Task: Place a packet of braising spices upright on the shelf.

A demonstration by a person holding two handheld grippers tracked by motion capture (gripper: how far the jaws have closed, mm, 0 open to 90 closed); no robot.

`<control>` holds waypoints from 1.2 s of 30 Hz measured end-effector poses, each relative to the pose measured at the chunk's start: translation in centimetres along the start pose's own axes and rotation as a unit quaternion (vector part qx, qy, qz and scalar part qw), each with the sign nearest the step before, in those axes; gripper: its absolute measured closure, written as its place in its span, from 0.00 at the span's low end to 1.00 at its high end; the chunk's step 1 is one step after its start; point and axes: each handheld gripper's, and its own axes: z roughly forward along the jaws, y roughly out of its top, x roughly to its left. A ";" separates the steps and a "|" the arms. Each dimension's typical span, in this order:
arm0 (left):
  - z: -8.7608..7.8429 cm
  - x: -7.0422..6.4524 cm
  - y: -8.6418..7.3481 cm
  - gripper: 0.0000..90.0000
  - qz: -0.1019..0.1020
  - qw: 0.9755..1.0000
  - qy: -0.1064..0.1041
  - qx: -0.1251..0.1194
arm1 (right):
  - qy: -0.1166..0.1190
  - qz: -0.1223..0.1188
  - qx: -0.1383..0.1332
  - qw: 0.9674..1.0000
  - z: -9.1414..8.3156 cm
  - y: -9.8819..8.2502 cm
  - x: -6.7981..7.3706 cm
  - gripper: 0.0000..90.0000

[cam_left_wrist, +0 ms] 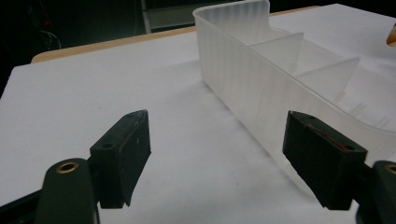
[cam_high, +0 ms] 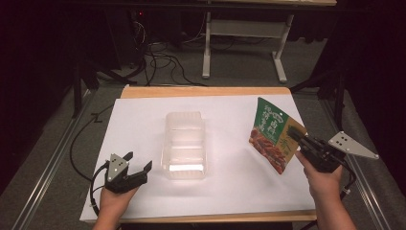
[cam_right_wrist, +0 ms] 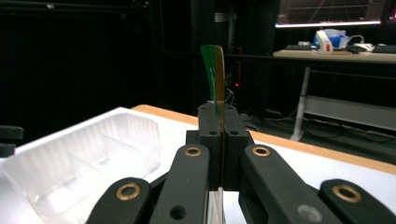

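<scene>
A clear plastic tray with dividers lies in the middle of the white table top. My right gripper is shut on a green and orange snack packet and holds it off the table at the right; in the right gripper view the packet stands edge-on between the closed jaws, with the tray lower left. My left gripper rests open near the front left, just left of the tray. In the left gripper view its pads stand wide apart beside the tray's wall, holding nothing.
A white table frame and loose cables lie on the floor beyond the table's far wooden edge. Metal rails run along both sides of the table. Bare white surface lies between tray and packet.
</scene>
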 end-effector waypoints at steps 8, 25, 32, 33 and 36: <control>0.1 -0.1 0.0 0.27 0.002 1.000 -0.001 0.001 | 0.030 0.004 -0.014 0.999 1.8 1.0 1.2 1.00; 0.0 0.1 -0.1 0.27 0.001 1.000 0.002 0.001 | 0.080 -0.006 -0.024 0.996 5.5 2.3 5.0 1.00; -0.1 0.2 -0.1 0.26 0.001 1.000 0.002 -0.003 | 0.099 -0.004 -0.029 0.995 6.8 2.6 6.4 1.00; -0.1 0.2 -0.1 0.26 0.001 1.000 0.002 -0.005 | 0.102 -0.004 -0.031 0.994 7.0 2.6 6.6 1.00; -0.2 0.2 -0.1 0.26 0.001 1.000 0.002 -0.009 | 0.109 -0.003 -0.032 0.994 7.6 2.7 7.1 1.00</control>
